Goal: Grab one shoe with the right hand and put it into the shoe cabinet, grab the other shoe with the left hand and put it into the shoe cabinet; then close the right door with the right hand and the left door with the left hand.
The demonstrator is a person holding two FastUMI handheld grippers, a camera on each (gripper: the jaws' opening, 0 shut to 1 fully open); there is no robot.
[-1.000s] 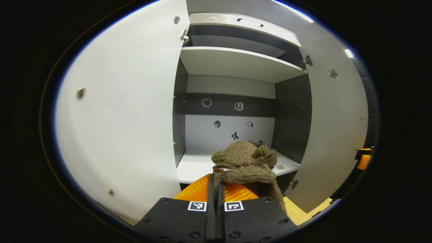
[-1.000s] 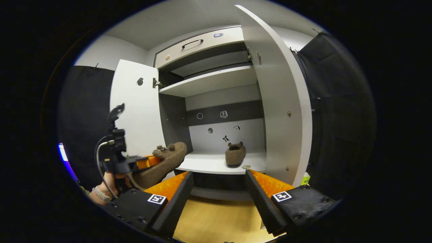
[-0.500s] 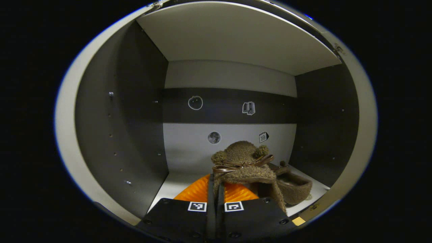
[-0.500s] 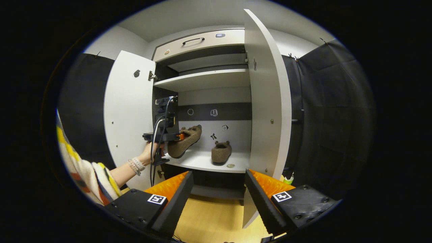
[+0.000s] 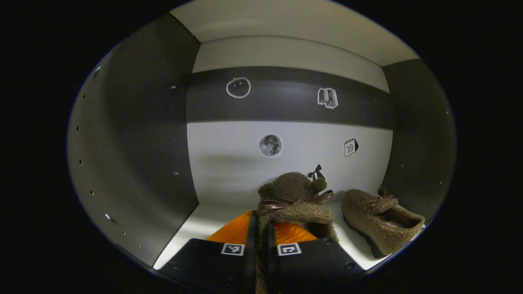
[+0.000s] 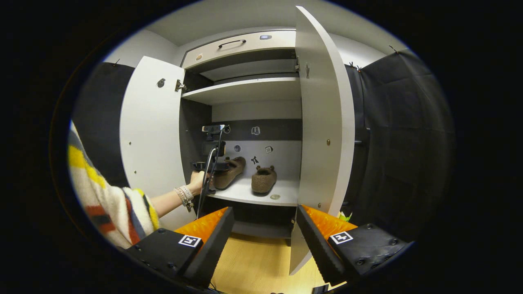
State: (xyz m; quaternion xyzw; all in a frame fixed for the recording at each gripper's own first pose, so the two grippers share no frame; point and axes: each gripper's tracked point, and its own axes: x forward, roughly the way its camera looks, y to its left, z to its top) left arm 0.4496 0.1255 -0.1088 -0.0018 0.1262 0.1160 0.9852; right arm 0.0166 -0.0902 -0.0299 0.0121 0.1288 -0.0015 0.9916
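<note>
Inside the shoe cabinet, my left gripper is shut on the heel rim of a fuzzy brown shoe with a bow, toe towards the back wall. The other brown shoe lies on the white shelf just to its right. In the right gripper view the left gripper holds its shoe low over the shelf's left part, beside the lying shoe. My right gripper is open and holds nothing, well back from the cabinet, above the floor.
Both doors stand open: the left door and the right door. A person's hand and striped sleeve reach in from the left. A small round disc lies near the shelf's front edge. Above are an upper shelf and a drawer.
My left gripper has carried its shoe deeper into the cabinet and lower, close beside the other shoe. The right gripper has drawn back a little and stays open.
</note>
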